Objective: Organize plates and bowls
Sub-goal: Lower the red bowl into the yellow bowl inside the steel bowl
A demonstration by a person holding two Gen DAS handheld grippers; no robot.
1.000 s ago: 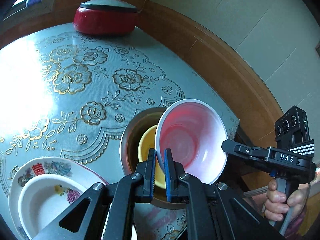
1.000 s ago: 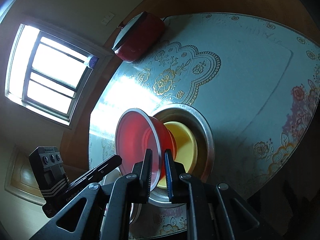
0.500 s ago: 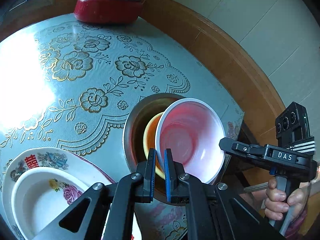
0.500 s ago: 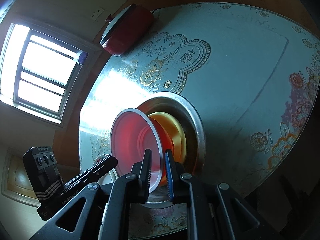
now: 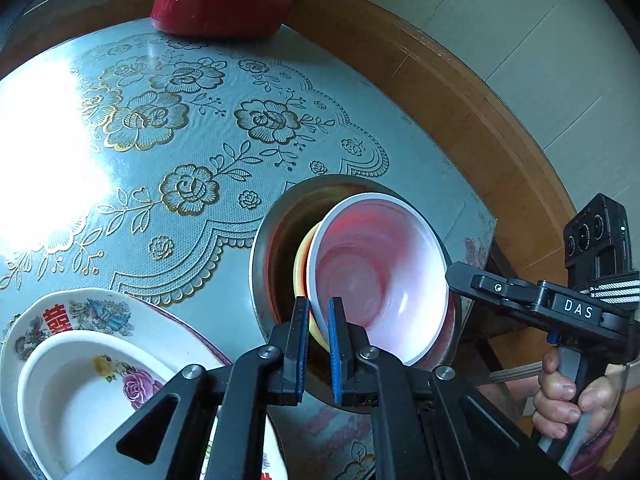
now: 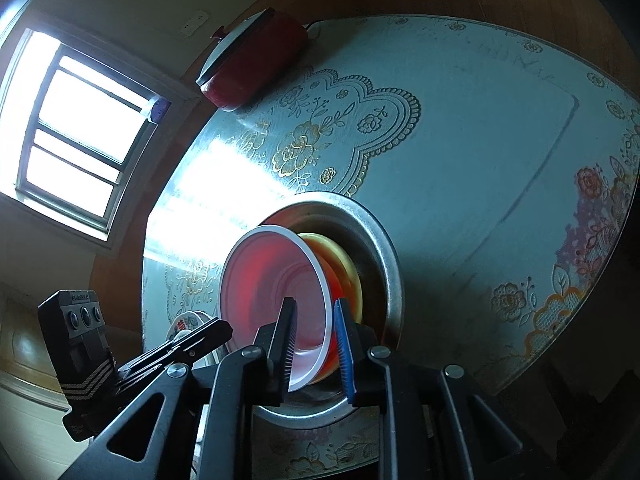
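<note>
Floral-clothed worktop (image 5: 208,128): both left tongs (image 5: 318,344) and right tongs (image 6: 316,344) straddle the tilted red bowl's (image 5: 376,276) rim over the steel basin (image 6: 380,248); right looks slack, so it may slip

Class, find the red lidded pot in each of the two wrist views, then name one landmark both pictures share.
Left wrist: the red lidded pot sits top centre, at the table's far edge.
Right wrist: the pot appears upper left of centre, tilted, right of the window.
Shared landmark: the steel basin holding the bowls.
</note>
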